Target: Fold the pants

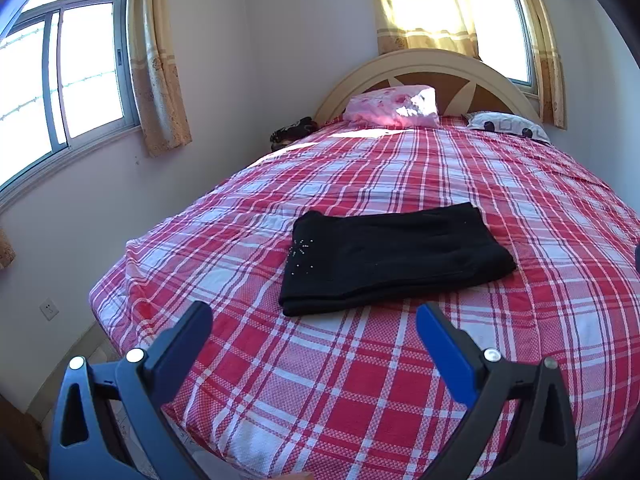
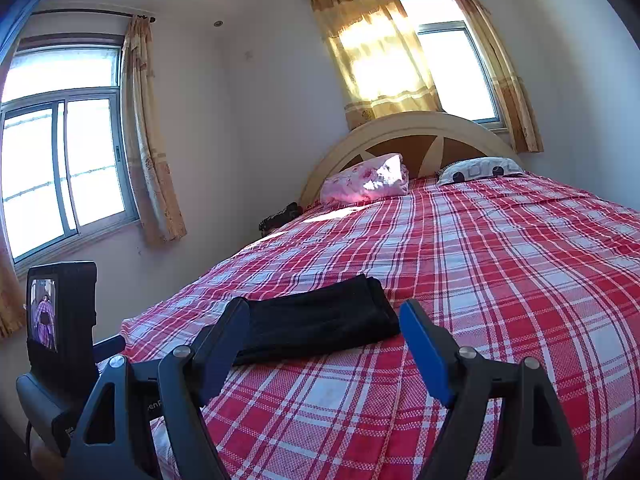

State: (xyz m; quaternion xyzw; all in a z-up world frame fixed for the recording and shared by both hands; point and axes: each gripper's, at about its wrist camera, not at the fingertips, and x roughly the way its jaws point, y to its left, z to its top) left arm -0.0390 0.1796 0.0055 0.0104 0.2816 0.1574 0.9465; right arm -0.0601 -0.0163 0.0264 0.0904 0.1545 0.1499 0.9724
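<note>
Black pants (image 1: pixel 392 258) lie folded into a flat rectangle on the red plaid bed (image 1: pixel 360 380), with small studs near their left end. They also show in the right wrist view (image 2: pixel 320 322). My left gripper (image 1: pixel 314 316) is open and empty, just short of the pants' near edge. My right gripper (image 2: pixel 324 316) is open and empty, held above the bed in front of the pants. The left gripper's camera unit (image 2: pixel 60 312) shows at the left of the right wrist view.
A pink pillow (image 1: pixel 394 110) and a patterned pillow (image 1: pixel 508 126) lie by the arched headboard (image 1: pixel 432 64). A dark bundle (image 1: pixel 292 132) sits between bed and wall. Windows with tan curtains (image 1: pixel 158 60) line the left and back walls.
</note>
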